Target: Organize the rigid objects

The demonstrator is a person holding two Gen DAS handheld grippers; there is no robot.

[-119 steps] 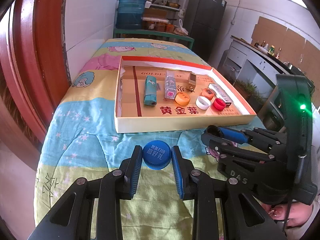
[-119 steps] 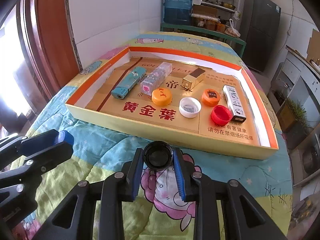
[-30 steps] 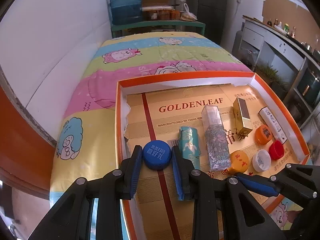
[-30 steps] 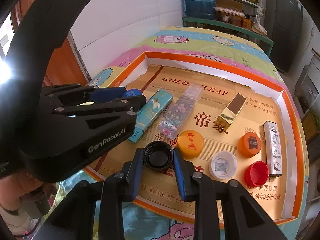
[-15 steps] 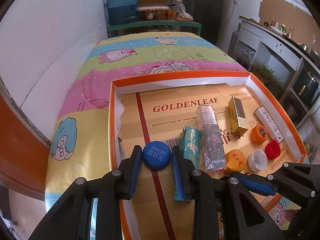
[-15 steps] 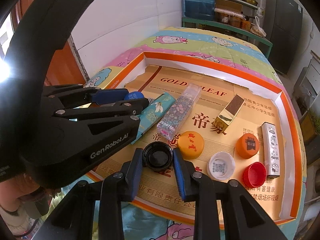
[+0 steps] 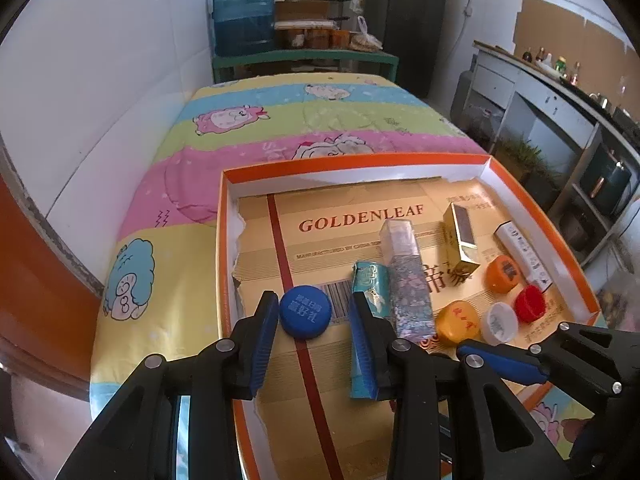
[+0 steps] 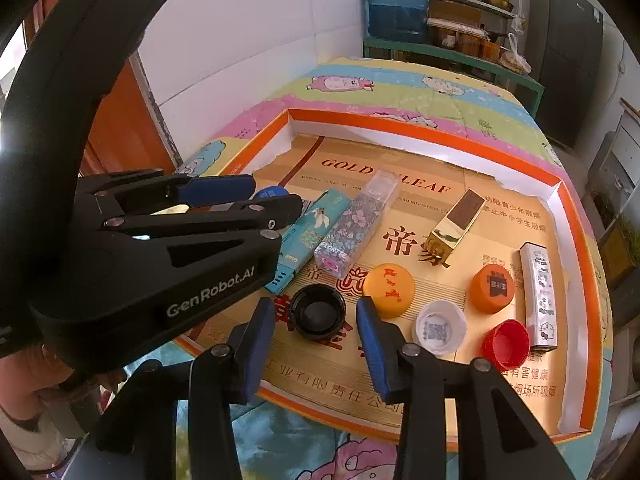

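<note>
You are working over a bed spread with a quilted cartoon blanket (image 7: 248, 128) in a kitchen-like room, a blue water jug (image 7: 242, 16) on far shelves. A shallow cardboard tray (image 7: 360, 168) with orange rims holds four slim boxes and six round plastic caps. Your left gripper (image 7: 314, 316) is opening; the blue cap (image 7: 306, 316) lies on the tray floor at the near left, touching the left pad only. Your right gripper (image 8: 316, 314) is opening, spread around the upturned black cap (image 8: 317, 311), which lies free on the tray.
</note>
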